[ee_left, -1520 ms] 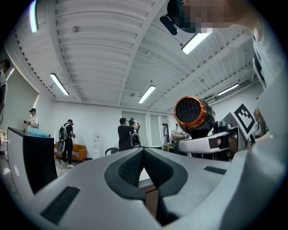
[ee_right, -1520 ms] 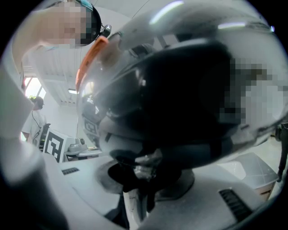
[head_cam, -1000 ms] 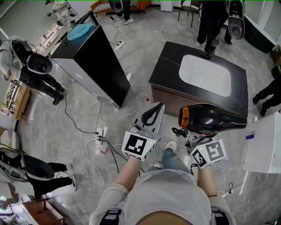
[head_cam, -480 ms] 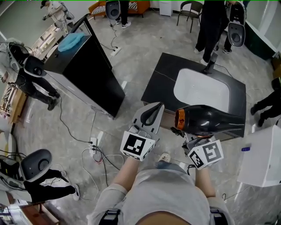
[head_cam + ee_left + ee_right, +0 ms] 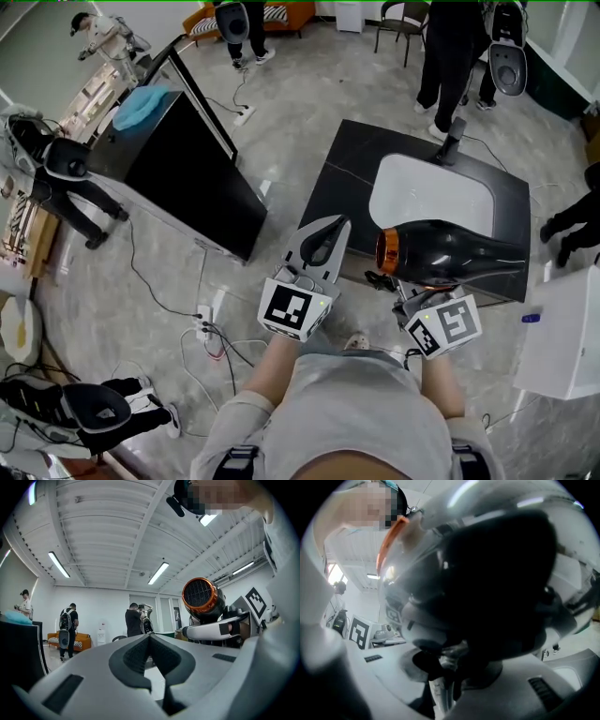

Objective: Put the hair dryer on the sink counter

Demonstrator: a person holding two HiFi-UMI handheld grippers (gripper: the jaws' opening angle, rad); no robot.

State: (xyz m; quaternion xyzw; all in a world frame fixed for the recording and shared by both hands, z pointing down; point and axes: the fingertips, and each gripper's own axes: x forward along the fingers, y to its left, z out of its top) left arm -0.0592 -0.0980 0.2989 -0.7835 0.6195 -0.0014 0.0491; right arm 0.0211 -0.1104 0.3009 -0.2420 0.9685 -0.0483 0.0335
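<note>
- The dark sink counter [image 5: 342, 178] stands on a pale grey stone floor [image 5: 291, 84]. It has a white basin [image 5: 431, 192] sunk into it and a dark faucet [image 5: 453, 139] at its far edge.
- To its left is a tall black cabinet [image 5: 187, 164] with a blue cloth [image 5: 141, 103] on top. A power strip [image 5: 202, 317] and cables lie on the floor.
- People stand along the room's far side.
- My right claw [image 5: 410, 289] is clenched on the handle of the hair dryer [image 5: 459, 253], held level in the air. From above, the dryer overlaps the counter's near edge.
- My left claw [image 5: 323, 242] is clenched on nothing, near the counter's near left corner.
- In the right gripper view the dryer's dark body fills the frame and the handle is blurred.
- A white box [image 5: 562, 328] is cut off at the right.
</note>
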